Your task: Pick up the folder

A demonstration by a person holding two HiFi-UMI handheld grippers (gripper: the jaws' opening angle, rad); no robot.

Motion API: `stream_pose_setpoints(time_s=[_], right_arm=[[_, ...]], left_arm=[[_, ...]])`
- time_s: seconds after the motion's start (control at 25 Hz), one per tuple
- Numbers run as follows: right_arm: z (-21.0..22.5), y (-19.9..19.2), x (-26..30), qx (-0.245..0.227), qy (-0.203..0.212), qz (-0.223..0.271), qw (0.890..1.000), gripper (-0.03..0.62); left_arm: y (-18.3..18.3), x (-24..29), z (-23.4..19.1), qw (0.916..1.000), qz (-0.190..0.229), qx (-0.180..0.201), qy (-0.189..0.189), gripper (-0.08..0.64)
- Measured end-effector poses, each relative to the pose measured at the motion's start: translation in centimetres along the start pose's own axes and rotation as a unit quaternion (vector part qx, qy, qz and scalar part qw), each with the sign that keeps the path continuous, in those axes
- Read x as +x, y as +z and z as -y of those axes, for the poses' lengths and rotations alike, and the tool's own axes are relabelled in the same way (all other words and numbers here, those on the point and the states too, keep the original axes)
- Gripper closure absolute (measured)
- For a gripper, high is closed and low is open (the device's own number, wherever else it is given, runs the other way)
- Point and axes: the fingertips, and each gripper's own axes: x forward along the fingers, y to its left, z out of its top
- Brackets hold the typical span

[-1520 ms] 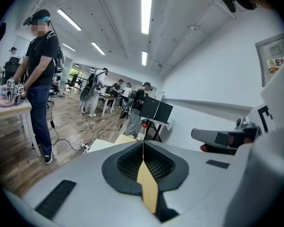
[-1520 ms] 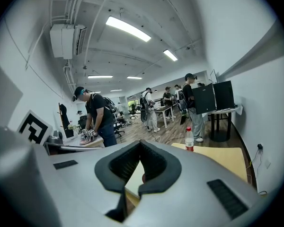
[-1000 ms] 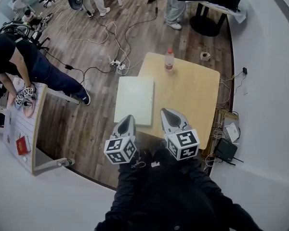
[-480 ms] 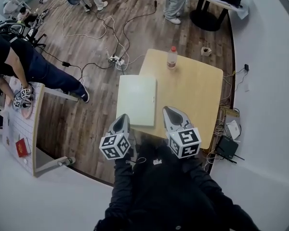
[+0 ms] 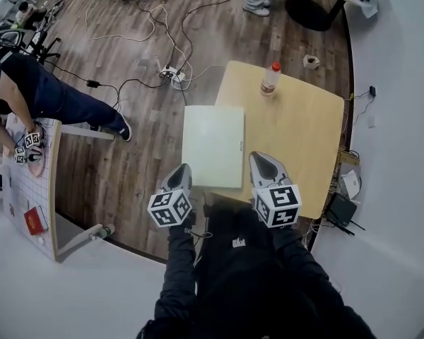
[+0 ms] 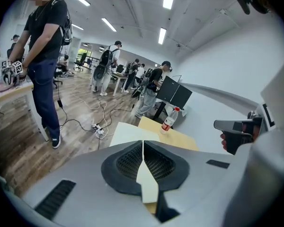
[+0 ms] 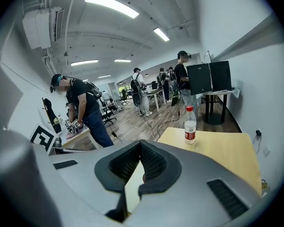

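On the desk point(image 5: 304, 140) the folder point(image 5: 213, 145) lies flat, overhanging the left edge, and with your left gripper point(image 5: 182, 169) and right gripper point(image 5: 258, 157) both pressed together just short of it, you could nudge it off instead of pinching it.

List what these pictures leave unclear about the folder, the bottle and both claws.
- Folder: in the left gripper view, mostly hidden behind the left claw's own body.
- Bottle: label print too small to read in every view.
- Table: in the head view, part of the near edge is covered by the right claw.
- Claw height above the table: cannot be judged from the steep head view.
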Motion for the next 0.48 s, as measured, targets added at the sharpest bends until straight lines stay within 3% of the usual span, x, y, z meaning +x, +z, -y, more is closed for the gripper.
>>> stream_pose_setpoints(time_s=[0.48], right_arm=[[0.6,-3.2,7.0,0.005,-0.015,-0.051,0.999,0.571]], left_arm=[[-0.8,7.4,-7.2,0.9986,-0.05,-0.017,0.005,0.525]])
